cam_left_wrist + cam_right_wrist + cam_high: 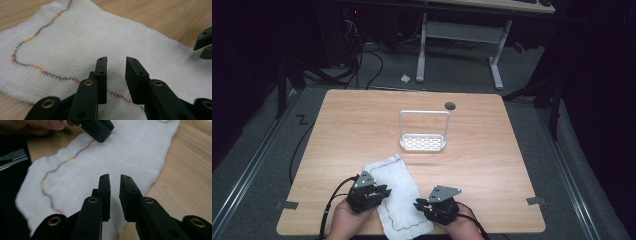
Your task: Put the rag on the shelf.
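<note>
A dark room with grey carpet surrounds a pale wooden surface; white desk legs stand in the upper middle of the high view, and cables trail over the floor at upper left. Near the centre of the surface stands a white rack with a perforated base and a tall wire loop, and a small dark grommet hole lies just above and to its right. Nothing stands between the rack and the cloth.

The white cloth, edged with a wavy line of multicoloured stitching, lies flat at the lower middle of the high view, running slantwise to the near edge of the surface. The left gripper sits at the cloth's left edge and the right gripper at its right edge, each pointing inward, hands low at the bottom of the frame. In both gripper views the fingers stand a narrow gap apart over the cloth, with nothing clamped between them.
</note>
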